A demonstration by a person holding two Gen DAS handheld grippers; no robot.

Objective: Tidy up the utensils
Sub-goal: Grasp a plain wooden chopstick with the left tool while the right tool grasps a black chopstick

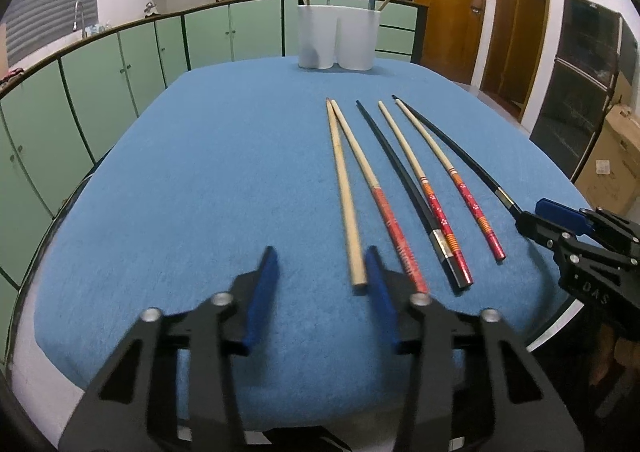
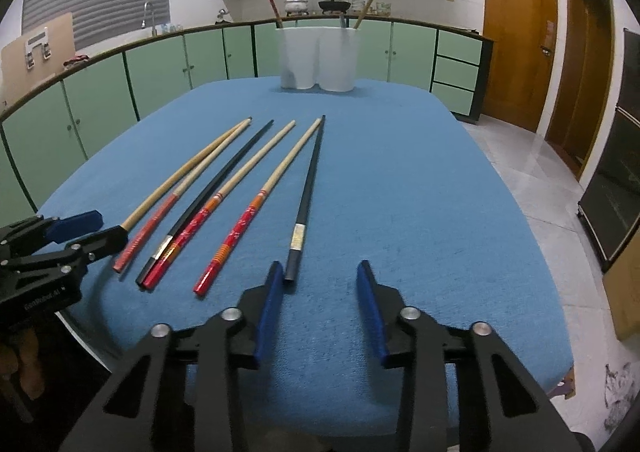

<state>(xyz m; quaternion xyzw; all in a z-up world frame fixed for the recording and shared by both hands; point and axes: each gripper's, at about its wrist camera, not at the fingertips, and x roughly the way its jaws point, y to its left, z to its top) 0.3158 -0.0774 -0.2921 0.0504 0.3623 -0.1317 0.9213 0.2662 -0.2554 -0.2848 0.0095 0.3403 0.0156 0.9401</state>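
Observation:
Several chopsticks lie side by side on the blue cloth: a plain wooden one (image 1: 346,192), red-handled ones (image 1: 436,212) and black ones (image 2: 306,196). A white two-cup holder (image 1: 338,37) stands at the far edge with a few chopsticks upright in it; it also shows in the right wrist view (image 2: 318,58). My left gripper (image 1: 322,264) is open and empty, just left of the plain wooden chopstick's near end. My right gripper (image 2: 320,272) is open and empty, its left finger beside the near end of the rightmost black chopstick.
The blue cloth (image 1: 200,172) covers a round table. Green kitchen cabinets (image 1: 120,64) curve behind it, with pots on the counter. Wooden doors (image 2: 516,44) and a dark cabinet (image 1: 580,92) stand to the right, and a cardboard box (image 1: 612,164) sits on the floor.

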